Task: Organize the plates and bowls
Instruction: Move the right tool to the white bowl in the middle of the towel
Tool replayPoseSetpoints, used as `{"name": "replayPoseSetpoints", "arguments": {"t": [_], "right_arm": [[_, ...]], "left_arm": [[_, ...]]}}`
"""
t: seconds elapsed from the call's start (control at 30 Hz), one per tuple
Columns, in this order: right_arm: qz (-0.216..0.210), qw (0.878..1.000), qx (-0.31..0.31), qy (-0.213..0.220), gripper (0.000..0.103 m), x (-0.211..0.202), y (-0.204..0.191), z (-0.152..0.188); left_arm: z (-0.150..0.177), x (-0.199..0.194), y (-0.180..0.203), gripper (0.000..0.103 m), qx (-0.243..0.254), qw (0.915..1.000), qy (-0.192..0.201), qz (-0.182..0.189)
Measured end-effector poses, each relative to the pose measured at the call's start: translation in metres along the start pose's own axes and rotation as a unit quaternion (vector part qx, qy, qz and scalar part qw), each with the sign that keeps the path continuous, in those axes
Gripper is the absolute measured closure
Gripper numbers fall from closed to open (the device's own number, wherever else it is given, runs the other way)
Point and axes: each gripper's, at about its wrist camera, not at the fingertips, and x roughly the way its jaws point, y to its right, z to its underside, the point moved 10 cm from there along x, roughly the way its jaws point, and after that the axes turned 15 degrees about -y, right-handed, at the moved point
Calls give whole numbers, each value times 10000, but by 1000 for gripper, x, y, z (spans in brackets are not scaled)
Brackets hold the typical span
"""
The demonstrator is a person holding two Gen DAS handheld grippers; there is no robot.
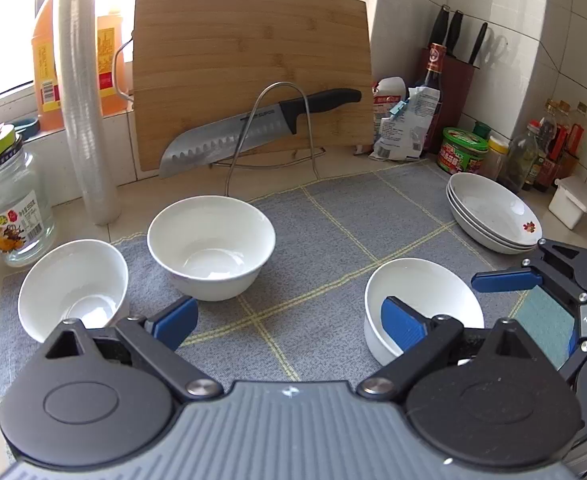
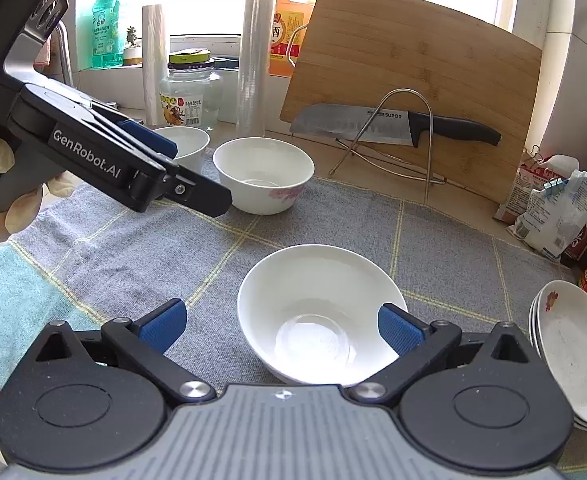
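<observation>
A bamboo cutting board (image 1: 249, 72) leans against the wall behind a wire rack (image 1: 271, 136) holding a knife (image 1: 253, 128). A glass jar (image 1: 7, 204) and a plastic wrap roll (image 1: 81, 100) stand left; a knife block (image 1: 455, 80) and seasoning bottles (image 1: 549, 148) stand right. A grey checked mat (image 1: 313, 264) covers the counter

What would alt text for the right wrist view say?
An open right gripper hovers at a white bowl on a grey cloth, one finger over the bowl. The left gripper reaches in above two more bowls, with stacked plates at right and a knife against a board behind.
</observation>
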Motion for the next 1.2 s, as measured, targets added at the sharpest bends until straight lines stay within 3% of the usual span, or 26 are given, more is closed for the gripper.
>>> {"name": "replayPoseSetpoints", "arguments": {"t": [0.2,0.5,0.73,1.2], "right_arm": [[51,9999,-142,37,0,-2,0,-11],[47,9997,-236,-8,0,2,13,-38],[17,9994,-334,-27,0,11,23,-70],[-381,9981,-367,-301,0,55,31,-122]], "left_arm": [[9,-2,-14,5,-130,9999,-40,-42],[9,2,-23,5,25,9980,100,-618],[-1,15,-26,5,3,9982,100,-590],[-20,46,-35,5,16,9960,49,-897]]}}
